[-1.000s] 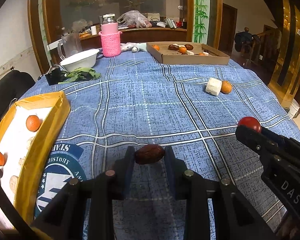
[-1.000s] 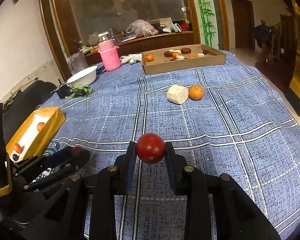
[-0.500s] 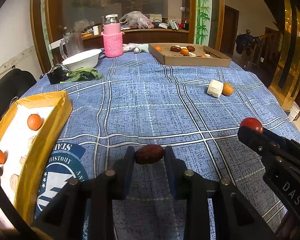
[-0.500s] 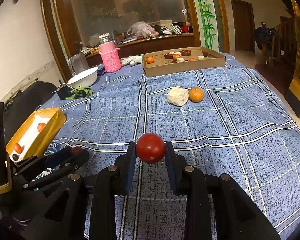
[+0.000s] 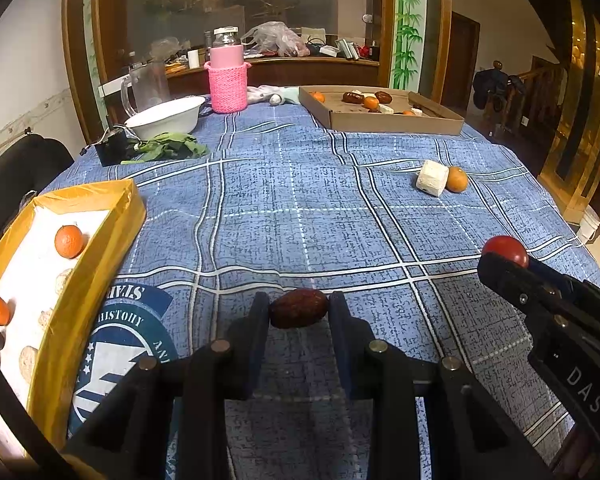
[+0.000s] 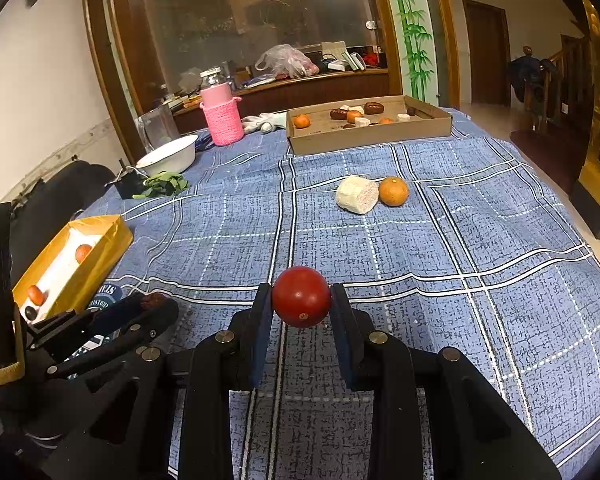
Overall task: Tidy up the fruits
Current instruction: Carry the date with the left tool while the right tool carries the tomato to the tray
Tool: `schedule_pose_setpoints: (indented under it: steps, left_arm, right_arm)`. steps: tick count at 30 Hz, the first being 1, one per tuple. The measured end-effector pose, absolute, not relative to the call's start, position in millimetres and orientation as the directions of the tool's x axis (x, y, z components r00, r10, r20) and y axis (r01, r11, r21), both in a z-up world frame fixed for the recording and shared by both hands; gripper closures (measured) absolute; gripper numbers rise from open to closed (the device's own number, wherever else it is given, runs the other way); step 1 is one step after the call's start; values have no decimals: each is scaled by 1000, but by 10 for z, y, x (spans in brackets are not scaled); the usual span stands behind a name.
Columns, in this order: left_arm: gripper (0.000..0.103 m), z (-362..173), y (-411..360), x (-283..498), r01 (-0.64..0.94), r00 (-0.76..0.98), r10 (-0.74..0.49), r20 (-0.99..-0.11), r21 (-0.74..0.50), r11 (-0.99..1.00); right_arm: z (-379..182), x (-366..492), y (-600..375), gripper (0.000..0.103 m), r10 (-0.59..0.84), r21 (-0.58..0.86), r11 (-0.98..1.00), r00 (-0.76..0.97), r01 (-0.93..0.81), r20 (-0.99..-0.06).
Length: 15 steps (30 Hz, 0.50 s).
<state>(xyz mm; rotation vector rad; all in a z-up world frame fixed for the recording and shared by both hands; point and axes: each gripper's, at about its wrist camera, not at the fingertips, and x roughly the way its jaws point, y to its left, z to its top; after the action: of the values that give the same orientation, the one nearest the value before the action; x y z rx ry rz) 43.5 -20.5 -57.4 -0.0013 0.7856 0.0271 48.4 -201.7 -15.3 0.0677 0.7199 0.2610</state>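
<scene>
Left gripper [image 5: 299, 312] clamped on a brown date [image 5: 299, 308], held above the blue checked tablecloth [image 5: 300, 208], just right of the yellow tray [image 5: 96, 256] with two oranges in it. Right gripper [image 6: 301, 300] clamped on a round red fruit [image 6: 301, 296], also off the cloth. A loose orange [image 6: 393, 191] touches a white chunk [image 6: 357, 194] mid-table; the cardboard box [image 6: 372, 136] sits at the far edge.

Table layout, left wrist view.
Yellow tray [image 5: 96, 276] at lower left; cardboard box [image 5: 396, 122] at upper right; bowl [image 5: 166, 118] upper left, leaves [image 5: 168, 148] before it; block [image 5: 432, 178] beside orange [image 5: 457, 179], right of centre.
</scene>
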Motion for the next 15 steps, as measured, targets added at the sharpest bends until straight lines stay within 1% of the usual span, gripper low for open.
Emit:
schedule_pose_setpoints:
  steps: [15]
  left_arm:
    - [70,-576,-196,430,-27,706,25,-708,9,1000]
  right_arm:
    - [-146,479,-2001,75,258,146,966,723,-215,-640]
